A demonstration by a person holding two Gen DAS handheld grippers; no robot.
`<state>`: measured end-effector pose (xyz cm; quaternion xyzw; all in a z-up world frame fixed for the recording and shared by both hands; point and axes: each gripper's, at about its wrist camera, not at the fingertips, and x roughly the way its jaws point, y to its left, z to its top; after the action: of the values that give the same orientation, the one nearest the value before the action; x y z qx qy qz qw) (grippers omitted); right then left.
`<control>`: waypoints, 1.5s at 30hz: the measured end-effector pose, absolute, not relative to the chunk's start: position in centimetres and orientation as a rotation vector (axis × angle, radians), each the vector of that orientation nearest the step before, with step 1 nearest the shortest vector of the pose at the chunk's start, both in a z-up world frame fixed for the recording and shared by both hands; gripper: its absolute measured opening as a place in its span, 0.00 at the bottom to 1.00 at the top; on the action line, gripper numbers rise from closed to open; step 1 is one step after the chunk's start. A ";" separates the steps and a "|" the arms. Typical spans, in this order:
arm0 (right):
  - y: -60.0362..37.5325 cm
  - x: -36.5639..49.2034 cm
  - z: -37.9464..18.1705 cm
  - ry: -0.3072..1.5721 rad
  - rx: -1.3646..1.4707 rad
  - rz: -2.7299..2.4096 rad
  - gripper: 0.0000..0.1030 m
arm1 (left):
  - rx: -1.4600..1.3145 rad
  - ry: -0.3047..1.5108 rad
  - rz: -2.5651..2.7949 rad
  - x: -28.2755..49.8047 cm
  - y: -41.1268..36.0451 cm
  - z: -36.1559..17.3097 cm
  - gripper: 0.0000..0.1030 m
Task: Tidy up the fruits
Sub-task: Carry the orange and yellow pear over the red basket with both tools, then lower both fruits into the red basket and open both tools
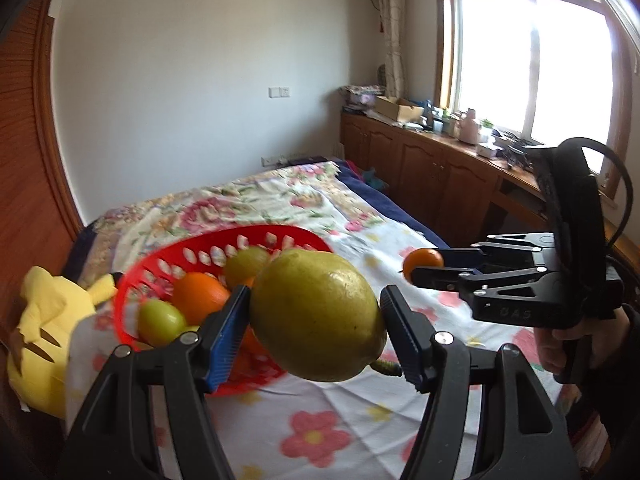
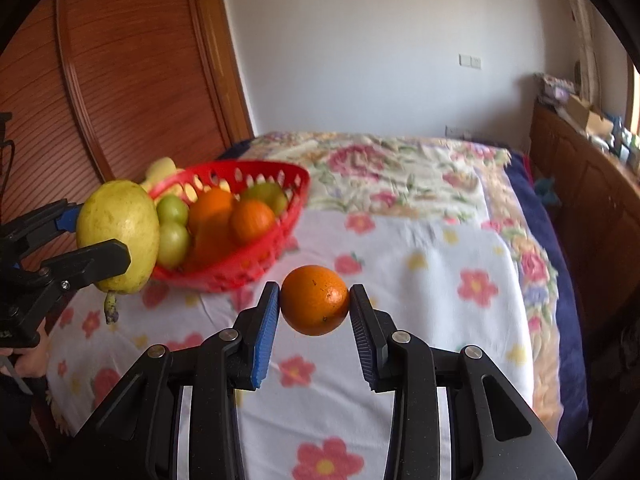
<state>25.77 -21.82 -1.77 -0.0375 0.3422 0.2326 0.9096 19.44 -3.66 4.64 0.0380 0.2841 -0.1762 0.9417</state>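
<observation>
My left gripper (image 1: 316, 316) is shut on a large yellow-green pear (image 1: 316, 316) and holds it in the air just in front of a red plastic basket (image 1: 160, 268). The basket holds oranges (image 1: 198, 296) and green fruits (image 1: 162, 322). My right gripper (image 2: 314, 304) is shut on a small orange (image 2: 314, 300) above the floral bedspread, to the right of the basket (image 2: 280, 220). The pear (image 2: 118, 236) and left gripper (image 2: 96, 236) show at the left in the right wrist view. The right gripper (image 1: 424, 268) with its orange (image 1: 422, 262) shows in the left wrist view.
The basket sits on a bed with a floral blanket (image 2: 420, 260). A yellow plush toy (image 1: 44, 328) lies left of the basket. A wooden headboard (image 2: 120, 80) stands behind. Wooden cabinets (image 1: 432, 168) with clutter run along the right under a window.
</observation>
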 end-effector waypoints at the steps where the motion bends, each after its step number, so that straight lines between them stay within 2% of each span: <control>1: -21.4 26.0 -1.4 0.698 -0.081 0.486 0.34 | 0.076 0.576 -0.352 19.6 -3.2 4.8 0.64; 9: -16.6 27.5 0.3 0.660 -0.115 0.558 0.34 | 0.054 0.566 -0.275 22.8 1.6 5.4 0.64; 17: -12.2 28.3 -0.5 0.670 -0.158 0.626 0.34 | 0.033 0.602 -0.237 25.6 4.1 3.4 0.64; 40: -6.8 28.2 -6.1 0.751 -0.196 0.714 0.35 | 0.014 0.683 -0.238 30.6 4.6 1.1 0.64; 42: -7.1 28.2 -5.9 0.746 -0.177 0.715 0.40 | 0.022 0.693 -0.245 31.2 4.2 1.0 0.64; 45: -7.5 28.1 -5.7 0.740 -0.166 0.712 0.40 | 0.038 0.707 -0.250 31.9 3.5 0.9 0.64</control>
<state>28.06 -7.51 -5.70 -0.0792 0.3534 0.3400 0.8679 31.85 3.50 0.88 0.0187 0.3454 -0.1222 0.9303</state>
